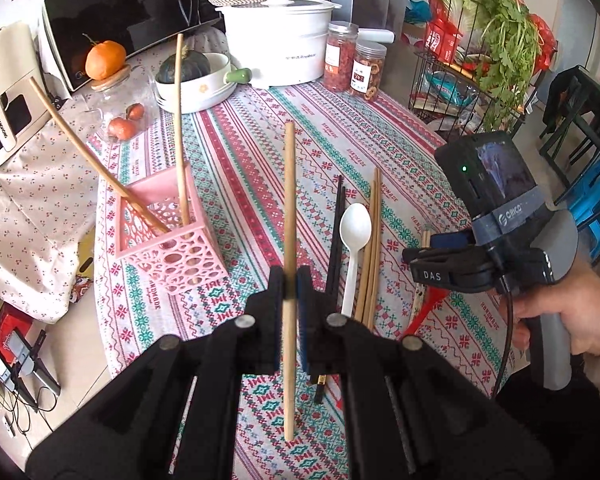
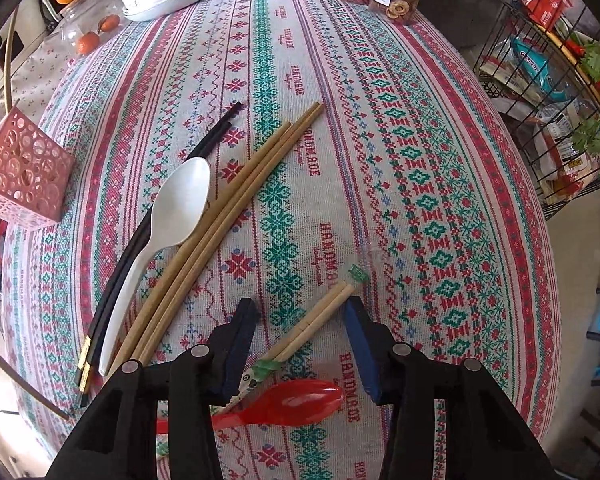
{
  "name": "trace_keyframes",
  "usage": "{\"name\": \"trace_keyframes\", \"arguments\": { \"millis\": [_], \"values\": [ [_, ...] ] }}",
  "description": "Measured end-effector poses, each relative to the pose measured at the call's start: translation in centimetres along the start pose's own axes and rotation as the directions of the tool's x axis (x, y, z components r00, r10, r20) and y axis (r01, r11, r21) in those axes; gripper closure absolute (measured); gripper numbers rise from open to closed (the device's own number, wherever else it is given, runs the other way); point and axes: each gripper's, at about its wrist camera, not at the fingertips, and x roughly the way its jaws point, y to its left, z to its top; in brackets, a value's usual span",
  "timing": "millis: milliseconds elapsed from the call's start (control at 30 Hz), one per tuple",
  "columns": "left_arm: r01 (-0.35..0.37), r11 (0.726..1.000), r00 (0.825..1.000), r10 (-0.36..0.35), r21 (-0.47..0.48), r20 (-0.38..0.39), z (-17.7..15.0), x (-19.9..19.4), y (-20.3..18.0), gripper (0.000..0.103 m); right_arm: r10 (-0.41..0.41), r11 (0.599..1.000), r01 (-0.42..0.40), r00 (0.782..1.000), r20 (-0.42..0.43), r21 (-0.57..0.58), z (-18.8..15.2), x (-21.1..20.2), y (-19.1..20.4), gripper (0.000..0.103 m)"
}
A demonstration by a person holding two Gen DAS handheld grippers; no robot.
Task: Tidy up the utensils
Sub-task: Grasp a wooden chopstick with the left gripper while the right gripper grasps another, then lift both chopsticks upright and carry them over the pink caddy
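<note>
Above the surface (image 1: 260,152), which is covered by a striped cloth patterned in red, green and white, a single tan wooden chopstick (image 1: 289,240) is held clamped between the pads of the left gripper (image 1: 289,280). It is gripped near its middle, probably so that it stays balanced while carried. To the left, two matching chopsticks are already leaned inside the pink perforated plastic square holder (image 1: 172,252), which suggests where the lifted one is meant to go.

The right gripper (image 2: 300,344) is pointed steeply down with its jaws apart, and the pale disposable wooden chopstick pair (image 2: 320,316) is straddled by them but not yet pressed. A red plastic spoon (image 2: 284,402) is lain just below. A white plastic spoon (image 2: 172,216), black chopsticks (image 2: 204,144) and three more tan ones (image 2: 236,200) are left bunched together, still unsorted.
</note>
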Motion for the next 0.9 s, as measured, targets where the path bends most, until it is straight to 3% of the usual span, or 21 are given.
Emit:
{"name": "trace_keyframes", "arguments": {
  "millis": [167,233,500,667,900],
  "values": [
    [-0.028,0.999,0.999,0.031,-0.047,0.045,-0.5,-1.4,1.7,0.096,0.009,0.998,-0.012,0.999,0.046,0.062,1.5,-0.1,1.4,0.087],
    [-0.036,0.997,0.997,0.041,-0.071,0.065,-0.6,-1.9,2.4,0.096,0.025,0.996,-0.030,0.998,0.063,0.080,2.6,0.1,1.5,0.092],
    [-0.064,0.986,0.982,0.089,-0.153,0.165,-0.4,-4.1,4.4,0.096,0.153,0.977,-0.172,0.977,0.148,0.125,4.2,-0.3,0.2,0.098],
    [-0.079,0.979,0.965,0.123,-0.188,0.233,-0.2,-5.5,4.8,0.096,0.200,0.967,-0.236,0.940,0.278,0.101,4.6,-3.7,-0.4,0.098],
    [-0.097,0.969,0.934,0.168,-0.228,0.317,0.0,-7.3,5.3,0.096,0.221,0.959,-0.278,0.858,0.463,0.057,3.4,-8.8,-1.1,0.098]
  ]
}}
